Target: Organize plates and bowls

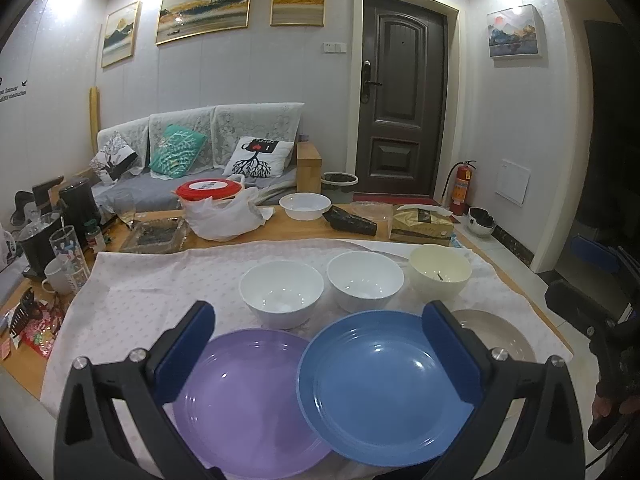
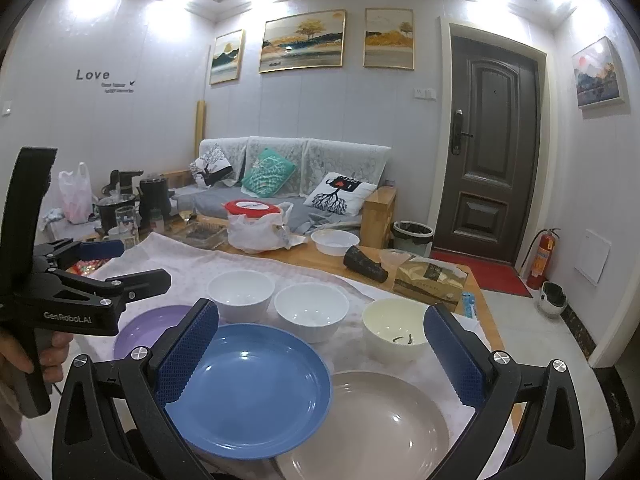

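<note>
Three plates lie in a row on the white cloth: a purple plate, a blue plate overlapping its neighbours, and a beige plate. Behind them stand two white bowls and a cream bowl with dark bits inside. My left gripper hangs open above the purple and blue plates, holding nothing; it also shows at the left. My right gripper is open above the blue and beige plates, empty.
Beyond the cloth the wooden table holds a white bowl, a red-lidded container in a plastic bag, a tissue box, a dark pouch, glasses and a kettle. A hand grips the left tool.
</note>
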Tool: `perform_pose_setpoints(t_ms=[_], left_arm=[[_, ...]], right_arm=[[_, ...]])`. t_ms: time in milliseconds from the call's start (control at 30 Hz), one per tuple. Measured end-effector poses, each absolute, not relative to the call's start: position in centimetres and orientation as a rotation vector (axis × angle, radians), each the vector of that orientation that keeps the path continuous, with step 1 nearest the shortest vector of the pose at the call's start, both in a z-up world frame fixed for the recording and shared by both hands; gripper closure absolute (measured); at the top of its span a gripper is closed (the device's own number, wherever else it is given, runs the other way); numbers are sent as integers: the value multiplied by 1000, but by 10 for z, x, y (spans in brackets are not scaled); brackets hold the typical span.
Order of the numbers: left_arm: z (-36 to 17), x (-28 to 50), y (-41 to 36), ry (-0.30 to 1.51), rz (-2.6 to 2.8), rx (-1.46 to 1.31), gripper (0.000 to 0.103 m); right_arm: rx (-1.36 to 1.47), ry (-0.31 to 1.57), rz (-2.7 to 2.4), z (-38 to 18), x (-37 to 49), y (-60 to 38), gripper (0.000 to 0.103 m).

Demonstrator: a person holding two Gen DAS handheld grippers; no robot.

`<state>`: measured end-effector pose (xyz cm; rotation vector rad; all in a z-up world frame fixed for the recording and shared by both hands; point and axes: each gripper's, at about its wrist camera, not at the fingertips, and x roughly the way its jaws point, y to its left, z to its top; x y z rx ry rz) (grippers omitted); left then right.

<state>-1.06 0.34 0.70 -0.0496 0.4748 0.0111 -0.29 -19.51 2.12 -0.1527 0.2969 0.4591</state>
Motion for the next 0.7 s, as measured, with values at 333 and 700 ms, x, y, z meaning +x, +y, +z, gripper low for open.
perform_pose_setpoints(t_ms=[333,700], left_arm=[[8,-13,6,480,8,-48,0],[6,-9,7,493,-50,-56,0]], right_arm=[[-146,301,467,20,-3,-193,1],[-122,324,502,11,-2,-191,1]])
